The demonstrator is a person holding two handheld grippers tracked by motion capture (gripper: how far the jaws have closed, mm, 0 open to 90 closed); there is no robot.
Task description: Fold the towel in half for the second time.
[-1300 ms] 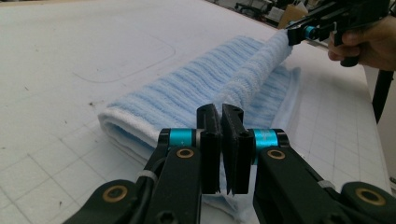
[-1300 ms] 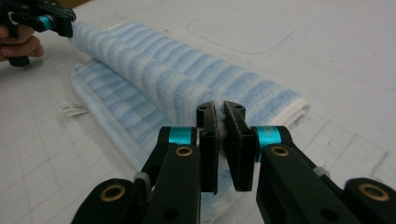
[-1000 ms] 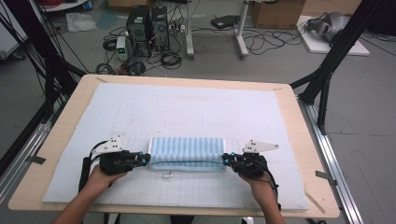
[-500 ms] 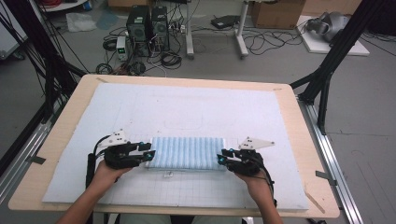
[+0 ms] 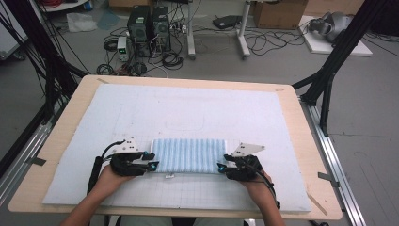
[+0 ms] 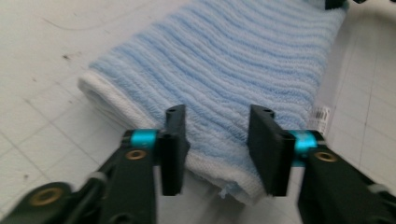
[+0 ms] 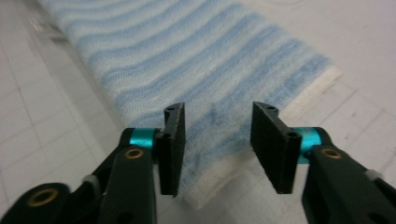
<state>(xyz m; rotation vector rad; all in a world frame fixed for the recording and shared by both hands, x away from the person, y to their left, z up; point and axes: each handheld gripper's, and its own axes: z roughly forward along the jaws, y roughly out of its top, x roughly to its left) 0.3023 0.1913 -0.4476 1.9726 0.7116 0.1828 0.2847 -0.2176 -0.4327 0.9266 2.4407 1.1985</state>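
A folded towel (image 5: pixel 188 155) with light blue stripes lies flat on the white mat near the front of the table. My left gripper (image 5: pixel 151 165) sits at its left end and my right gripper (image 5: pixel 222 167) at its right end. In the left gripper view the jaws (image 6: pixel 217 144) have just been opening and stand apart over the towel's white hem (image 6: pixel 205 168), with the pads off the cloth. The right gripper view has the same picture: the jaws (image 7: pixel 217 144) have just been opening over the towel's (image 7: pixel 187 60) end, pressing on nothing.
The white gridded mat (image 5: pixel 188 113) covers most of the wooden table (image 5: pixel 42 188). A small label (image 5: pixel 169 176) sticks out at the towel's front edge. Beyond the far edge, the floor holds computer cases (image 5: pixel 148 23), cables and black frame legs (image 5: pixel 329 70).
Both grippers were shut on the towel's ends and have opened, letting go of it. The towel now rests flat on the mat. The hands have hardly shifted.
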